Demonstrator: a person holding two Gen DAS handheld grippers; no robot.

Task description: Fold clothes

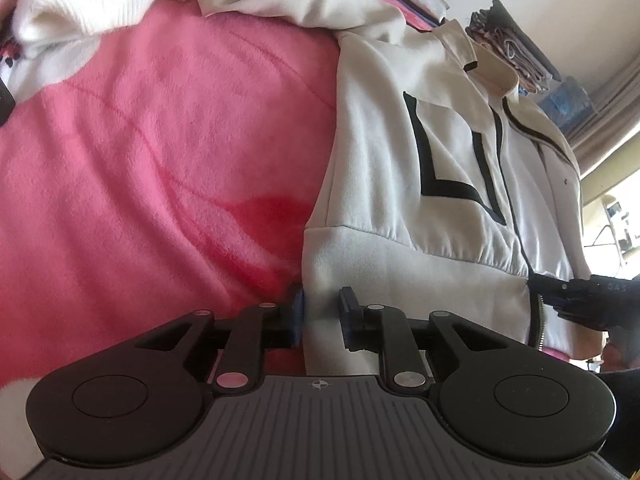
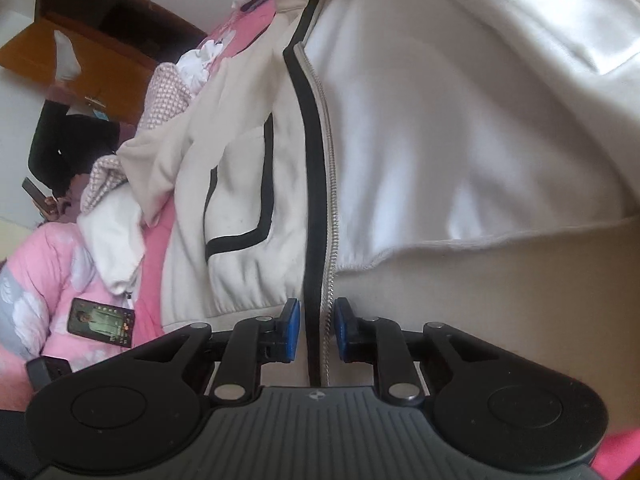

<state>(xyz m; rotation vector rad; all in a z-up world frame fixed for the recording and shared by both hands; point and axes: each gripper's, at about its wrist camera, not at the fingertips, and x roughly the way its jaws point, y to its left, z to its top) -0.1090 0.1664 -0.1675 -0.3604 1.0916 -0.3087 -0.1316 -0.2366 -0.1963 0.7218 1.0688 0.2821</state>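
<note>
On the bed, a pink blanket [image 1: 160, 140] covers most of the surface and serves as the folding table. Spread across it lies a cream zip jacket [image 1: 400, 160] with black trim, front side up, collar at the far end and waistband at the near end; laid flat like this, it seems ready for squaring up or for the first fold. Its right front panel is turned back, so the pale lining shows in the right wrist view. Other pale clothes [image 1: 80, 4] sit bunched at the far left, probably waiting their turn.

The left gripper [image 1: 320, 312] stands at the jacket's near left corner, jaws a little apart, with the hem [image 1: 320, 280] lying between them and no pad visibly pressing on it. The right gripper [image 2: 312, 328] straddles the zip edge [image 2: 320, 200] at the near end, jaws likewise apart, the black band and metal teeth running loose between the blue pads [image 2: 290, 328]. Both tools being at the hem suggests the cloth was set down here or is about to be taken up.

A small card [image 2: 102, 322] lies on the quilt at left.
</note>
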